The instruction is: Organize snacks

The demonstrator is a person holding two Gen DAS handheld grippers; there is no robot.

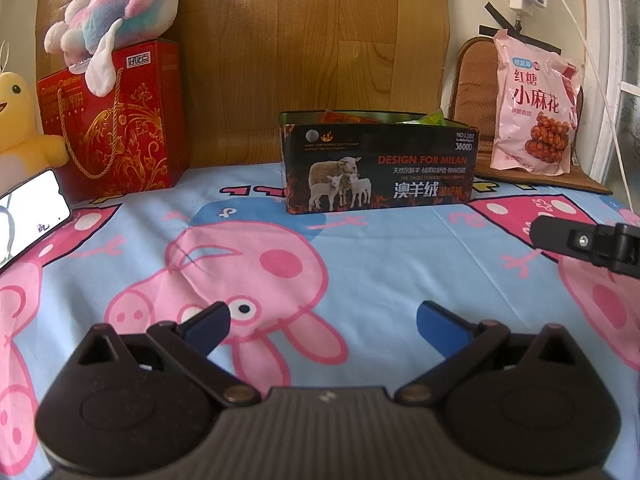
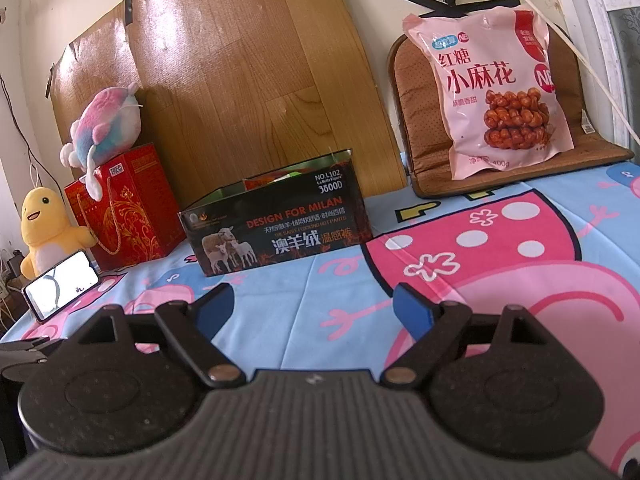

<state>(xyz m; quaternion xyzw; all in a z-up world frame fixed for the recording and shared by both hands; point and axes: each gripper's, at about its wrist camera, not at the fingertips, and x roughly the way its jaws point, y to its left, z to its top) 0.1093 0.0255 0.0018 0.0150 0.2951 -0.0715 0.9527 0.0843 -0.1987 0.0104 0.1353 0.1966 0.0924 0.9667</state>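
A dark open box (image 1: pixel 378 168) printed with sheep stands on the cartoon-pig sheet, with snack packets showing over its rim; it also shows in the right wrist view (image 2: pixel 276 228). A pink snack bag (image 1: pixel 534 104) leans upright on a brown cushion at the right, also in the right wrist view (image 2: pixel 500 92). My left gripper (image 1: pixel 322 322) is open and empty, low over the sheet, well short of the box. My right gripper (image 2: pixel 312 308) is open and empty, also short of the box; part of it shows at the right edge of the left wrist view (image 1: pixel 588 240).
A red gift bag (image 1: pixel 116 120) with a pink plush toy (image 1: pixel 116 12) on top stands at the back left. A yellow plush (image 1: pixel 20 120) and a lit phone (image 1: pixel 28 216) are beside it. A brown cushion (image 2: pixel 416 120) and a wooden board (image 1: pixel 312 40) stand behind.
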